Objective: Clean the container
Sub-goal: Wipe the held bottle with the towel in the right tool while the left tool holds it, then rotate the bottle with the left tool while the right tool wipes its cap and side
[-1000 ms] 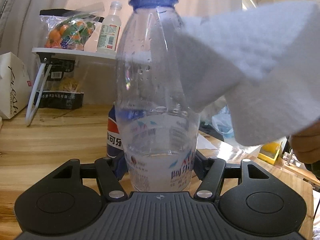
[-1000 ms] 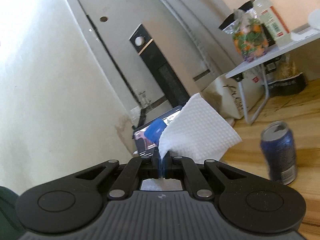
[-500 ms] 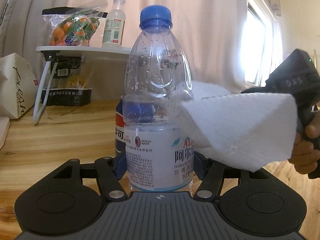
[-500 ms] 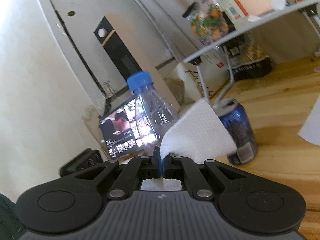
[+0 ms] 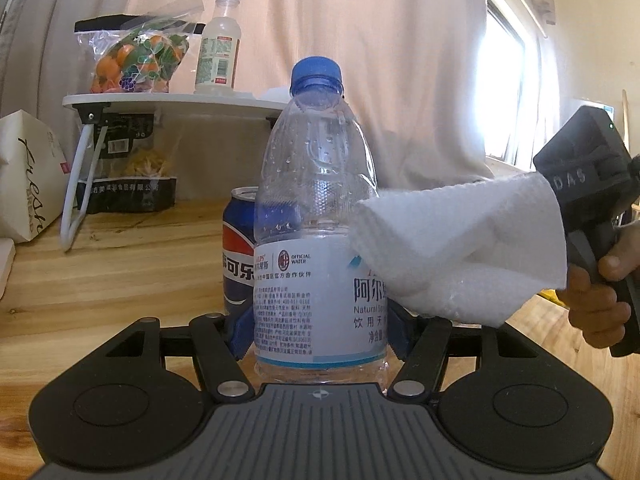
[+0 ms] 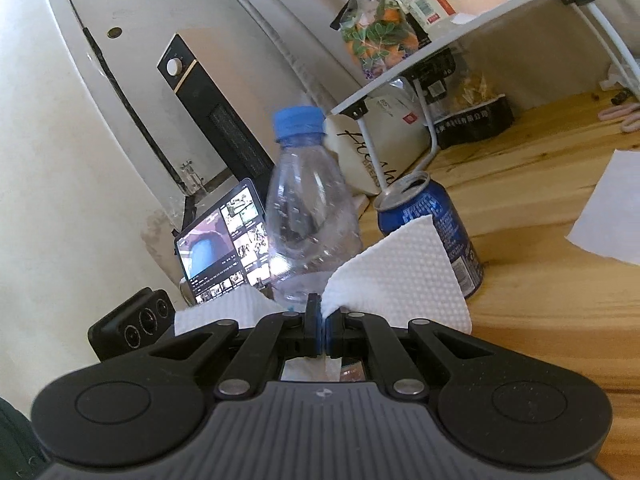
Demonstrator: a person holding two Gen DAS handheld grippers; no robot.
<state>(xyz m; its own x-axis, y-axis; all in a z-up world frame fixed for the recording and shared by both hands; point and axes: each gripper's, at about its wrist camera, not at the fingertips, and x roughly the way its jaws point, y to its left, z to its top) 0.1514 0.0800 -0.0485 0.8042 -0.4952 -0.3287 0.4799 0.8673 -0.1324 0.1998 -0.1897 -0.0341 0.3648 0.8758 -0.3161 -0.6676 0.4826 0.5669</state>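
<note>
A clear plastic water bottle [image 5: 316, 216] with a blue cap and a white label stands upright between the fingers of my left gripper [image 5: 320, 328], which is shut on its lower body. The bottle also shows in the right wrist view [image 6: 312, 216]. My right gripper [image 6: 321, 320] is shut on a folded white paper towel [image 6: 400, 268]. In the left wrist view the towel [image 5: 460, 248] presses against the right side of the bottle at label height, held from the right.
A blue Pepsi can [image 5: 240, 248] stands just behind the bottle on the wooden table [image 5: 100, 280]. A small white folding table [image 5: 168, 100] holds a bag of fruit and a drink bottle. A tablet [image 6: 220, 240] leans at the left. A white paper sheet [image 6: 612, 216] lies on the right.
The towel has come down from the bottle's upper shoulder to the label on its right side. The bottle looks lower and more upright in the left view.
</note>
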